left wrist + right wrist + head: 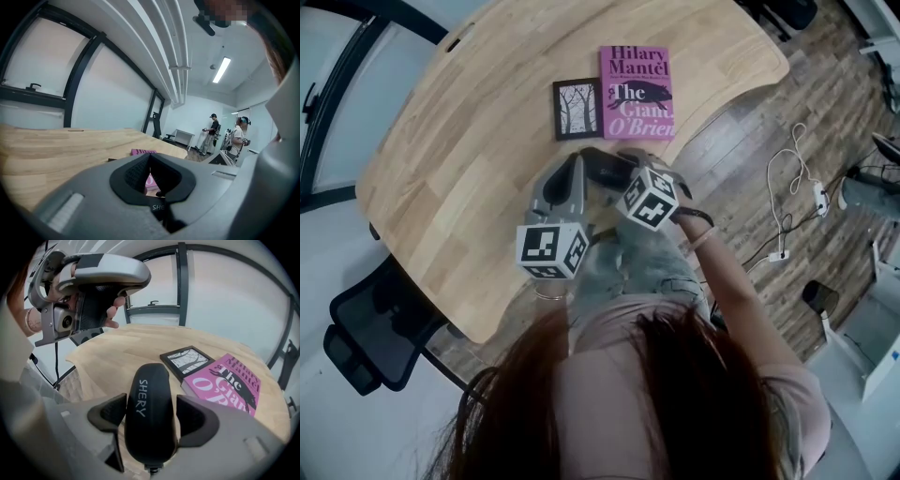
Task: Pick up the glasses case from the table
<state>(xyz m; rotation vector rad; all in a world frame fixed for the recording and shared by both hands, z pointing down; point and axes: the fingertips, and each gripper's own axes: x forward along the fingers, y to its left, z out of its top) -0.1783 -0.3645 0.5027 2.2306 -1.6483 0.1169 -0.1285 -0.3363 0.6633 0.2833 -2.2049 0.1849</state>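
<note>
The black glasses case, lettered SHERY, lies on the wooden table near its front edge. In the right gripper view the case lies lengthwise between the jaws of my right gripper. The jaws stand wide on either side of it and I see no squeeze. My left gripper sits just left of the case with its pads together and nothing held. In its own view, the left gripper shows a thin slit, and part of the case shows below. A hand holds the left gripper above the table.
A pink book and a small black-framed tree picture lie just beyond the case. An office chair stands at the table's left. Cables lie on the floor to the right. Two people stand far across the room.
</note>
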